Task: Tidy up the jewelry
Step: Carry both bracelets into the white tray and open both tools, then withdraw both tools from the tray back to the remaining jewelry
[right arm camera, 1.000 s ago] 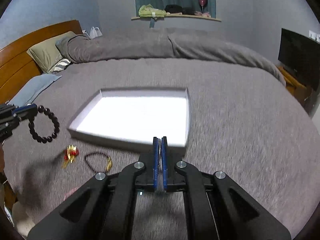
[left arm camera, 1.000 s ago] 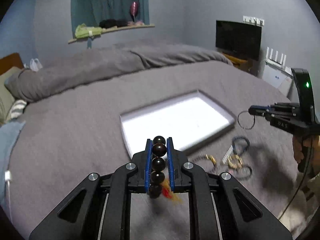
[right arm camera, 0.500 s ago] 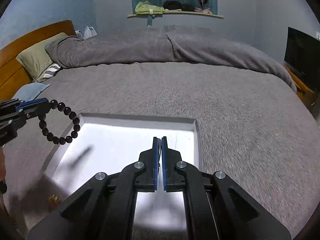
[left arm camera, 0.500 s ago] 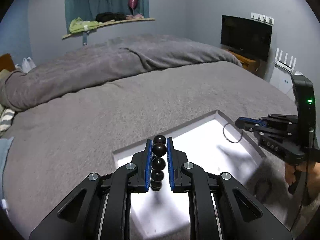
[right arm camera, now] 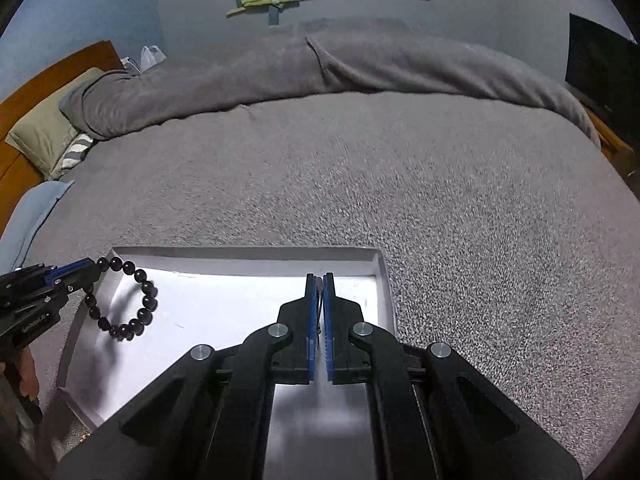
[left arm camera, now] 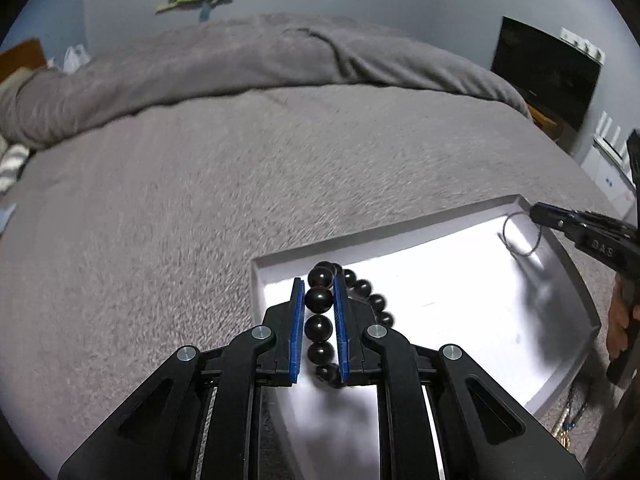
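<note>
My left gripper (left arm camera: 318, 279) is shut on a black bead bracelet (left arm camera: 319, 326), which hangs over the left end of a white tray (left arm camera: 440, 236) on the grey bed. The right wrist view shows that bracelet (right arm camera: 149, 300) dangling from the left gripper (right arm camera: 94, 266) just above the tray floor. My right gripper (right arm camera: 319, 280) is shut on a thin wire ring (left arm camera: 522, 234), a dark sliver between its blue pads. From the left wrist view, the right gripper (left arm camera: 535, 210) holds the ring over the tray's far right corner. The tray (right arm camera: 240, 252) holds nothing else.
Loose jewelry (left arm camera: 568, 428) lies on the bed by the tray's near right corner. A rolled grey duvet (left arm camera: 240, 64) crosses the far side of the bed, with pillows (right arm camera: 40, 136) at the headboard. A dark TV (left arm camera: 548, 72) stands to the right. A hand (left arm camera: 618, 320) grips the right tool.
Both grippers moved forward and down, from over the loose jewelry to over the tray. The bracelet and the ring came along in their grips.
</note>
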### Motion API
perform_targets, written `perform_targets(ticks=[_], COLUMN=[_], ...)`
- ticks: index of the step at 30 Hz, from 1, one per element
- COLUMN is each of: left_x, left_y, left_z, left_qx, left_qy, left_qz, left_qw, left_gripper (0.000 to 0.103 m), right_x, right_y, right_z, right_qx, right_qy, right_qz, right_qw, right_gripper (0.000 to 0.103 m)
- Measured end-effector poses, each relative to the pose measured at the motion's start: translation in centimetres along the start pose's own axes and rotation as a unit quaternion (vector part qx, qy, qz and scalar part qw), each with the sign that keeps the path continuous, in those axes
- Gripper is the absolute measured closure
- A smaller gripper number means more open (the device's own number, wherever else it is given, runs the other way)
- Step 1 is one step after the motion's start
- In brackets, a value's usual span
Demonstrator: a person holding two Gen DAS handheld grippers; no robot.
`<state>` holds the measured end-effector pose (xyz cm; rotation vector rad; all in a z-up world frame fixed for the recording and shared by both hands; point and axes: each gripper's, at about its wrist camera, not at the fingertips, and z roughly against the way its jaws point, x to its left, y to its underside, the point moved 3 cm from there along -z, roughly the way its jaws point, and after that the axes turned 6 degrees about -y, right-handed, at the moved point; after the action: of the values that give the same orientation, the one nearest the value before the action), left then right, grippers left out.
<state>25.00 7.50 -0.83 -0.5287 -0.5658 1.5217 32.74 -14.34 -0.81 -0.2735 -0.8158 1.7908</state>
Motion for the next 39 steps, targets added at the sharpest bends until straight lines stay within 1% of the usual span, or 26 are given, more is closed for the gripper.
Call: perform_targets(ticks=[2,5,8,10,13,20,22,23,25,26,27,28,32,33,34,36,37,38,39], left_x=[0.2,-0.1,-0.2,-0.4,-0.5,-0.4,-0.4,-0.5,-0.6,-0.7,-0.8,-0.9,-1.4,-1.5,-1.7,-1.8,-1.9,-1.9,-1.9], left_y=[0.2,0.4,0.4,0.6,0.9,0.9,0.9,0.9,0.9,0.9,0.9,0.9,0.7,0.7,0.6,0.7,0.8,0.8,1.0], left_z=[-0.7,-1.4,-2.1,-2.4,-2.9,-2.9,-2.8,-2.8,-2.6,-2.5,-2.3,-2.1,-0.6,-0.2,0.4,1.8,2.4,2.8,3.7], left_qx=[0.011,0.019,0.029,0.034,0.039,0.04,0.04,0.04,0.036,0.035,0.032,0.03,0.016,0.012,0.005,-0.008,-0.011,-0.013,-0.02], left_qy=[0.0,-0.006,-0.012,-0.019,-0.03,-0.025,-0.025,-0.023,-0.019,-0.02,-0.023,-0.023,-0.018,-0.017,-0.018,-0.016,-0.015,-0.015,-0.021], left_qz=[0.0,-0.014,-0.019,-0.026,-0.034,-0.034,-0.034,-0.033,-0.033,-0.035,-0.038,-0.039,-0.045,-0.047,-0.049,-0.048,-0.045,-0.042,-0.034], left_qw=[0.9999,0.9997,0.9993,0.9989,0.9982,0.9983,0.9983,0.9984,0.9986,0.9986,0.9985,0.9985,0.9987,0.9987,0.9987,0.9987,0.9988,0.9989,0.999], left_gripper=[0.088,0.088,0.088,0.088,0.088,0.088,0.086,0.082,0.077,0.073,0.071,0.07,0.055,0.049,0.046,0.043,0.041,0.031,0.023], right_x=[0.3,0.6,0.4,0.1,-0.8,-1.5,-1.5,-1.5,-1.4,-1.3,-1.2,-1.2,-0.9,-0.8,-0.7,-0.4,-0.2,-0.1,0.1], right_y=[0.0,0.0,0.0,0.0,0.2,0.8,0.8,0.8,0.7,0.7,0.6,0.7,0.7,0.8,1.0,1.3,1.5,1.7,2.0], right_z=[-0.2,-0.5,-0.6,-0.8,-1.7,-2.1,-2.1,-2.0,-1.8,-1.6,-1.3,-1.1,0.5,1.0,1.8,3.3,4.1,5.0,6.2], right_qx=[0.002,0.005,0.009,0.014,0.027,0.03,0.03,0.03,0.027,0.025,0.021,0.018,0.007,0.004,-0.002,-0.012,-0.017,-0.023,-0.032], right_qy=[0.006,0.008,0.03,0.037,0.033,0.027,0.027,0.027,0.025,0.023,0.022,0.024,0.022,0.02,0.015,0.012,0.011,0.008,0.003], right_qz=[0.006,0.016,0.017,0.014,-0.001,-0.012,-0.011,-0.01,-0.008,-0.007,-0.006,-0.004,-0.001,-0.003,-0.004,-0.003,-0.002,-0.002,-0.003], right_qw=[1.0,1.0,0.999,0.999,0.999,0.999,0.999,0.999,0.999,0.999,1.0,1.0,1.0,1.0,1.0,1.0,1.0,1.0,0.999], right_gripper=[0.1,0.1,0.1,0.1,0.099,0.099,0.099,0.099,0.096,0.092,0.081,0.073,0.069,0.065,0.058,0.051,0.043,0.037,0.025])
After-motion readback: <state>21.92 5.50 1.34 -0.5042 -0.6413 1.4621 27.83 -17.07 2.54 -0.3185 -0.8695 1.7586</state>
